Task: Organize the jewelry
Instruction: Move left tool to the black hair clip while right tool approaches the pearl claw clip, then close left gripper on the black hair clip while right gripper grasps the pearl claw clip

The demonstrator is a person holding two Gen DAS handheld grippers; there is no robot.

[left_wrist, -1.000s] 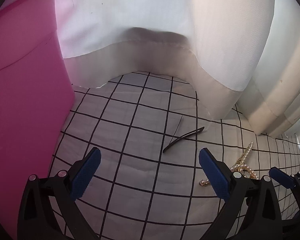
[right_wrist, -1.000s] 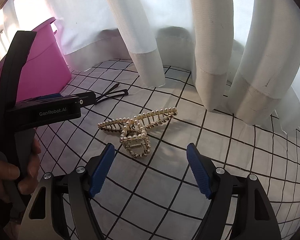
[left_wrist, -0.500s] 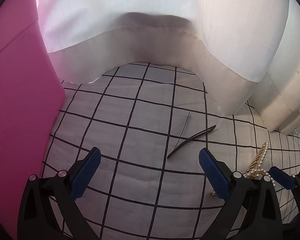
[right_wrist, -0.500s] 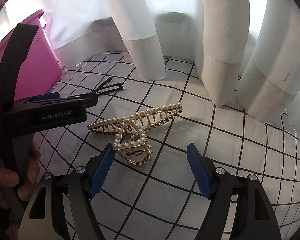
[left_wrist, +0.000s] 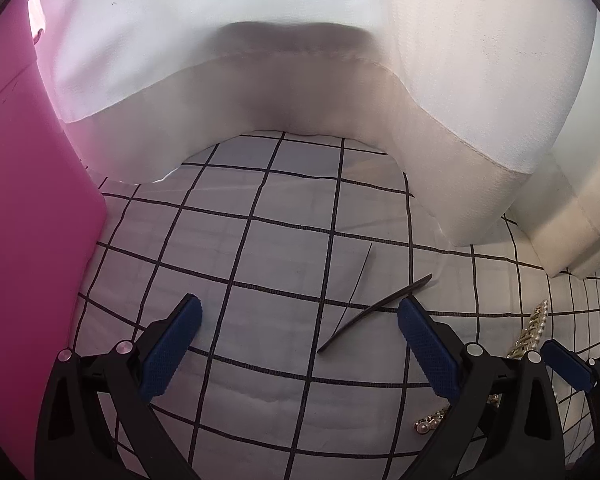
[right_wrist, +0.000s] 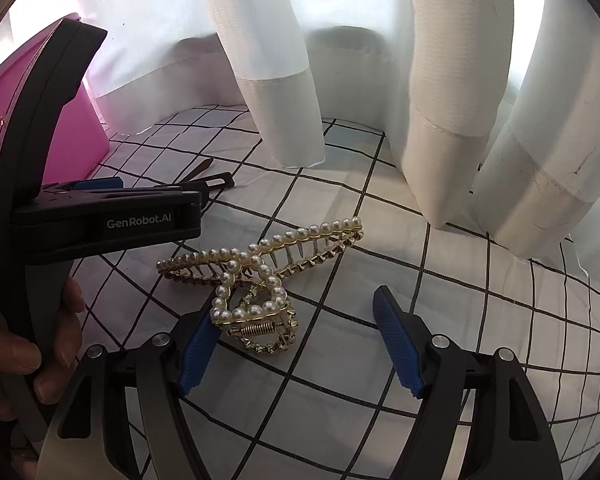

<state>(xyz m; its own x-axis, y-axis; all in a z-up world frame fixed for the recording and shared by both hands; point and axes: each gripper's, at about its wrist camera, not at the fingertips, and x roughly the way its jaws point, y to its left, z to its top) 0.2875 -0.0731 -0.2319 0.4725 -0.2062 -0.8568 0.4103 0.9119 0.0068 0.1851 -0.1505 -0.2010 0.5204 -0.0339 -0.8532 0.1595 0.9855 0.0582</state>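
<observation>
Both grippers are hanging spread and empty: right gripper [right_wrist: 296, 344] should be straddling the pearl hair claw [right_wrist: 260, 276] at its spring hinge, left gripper [left_wrist: 300, 344] squaring up over the black hair clip [left_wrist: 374, 310].

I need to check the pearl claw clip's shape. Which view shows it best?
The right wrist view: the whole pearl claw clip lies unobstructed on the checked cloth. The left wrist view catches only bits behind a jaw.
</observation>
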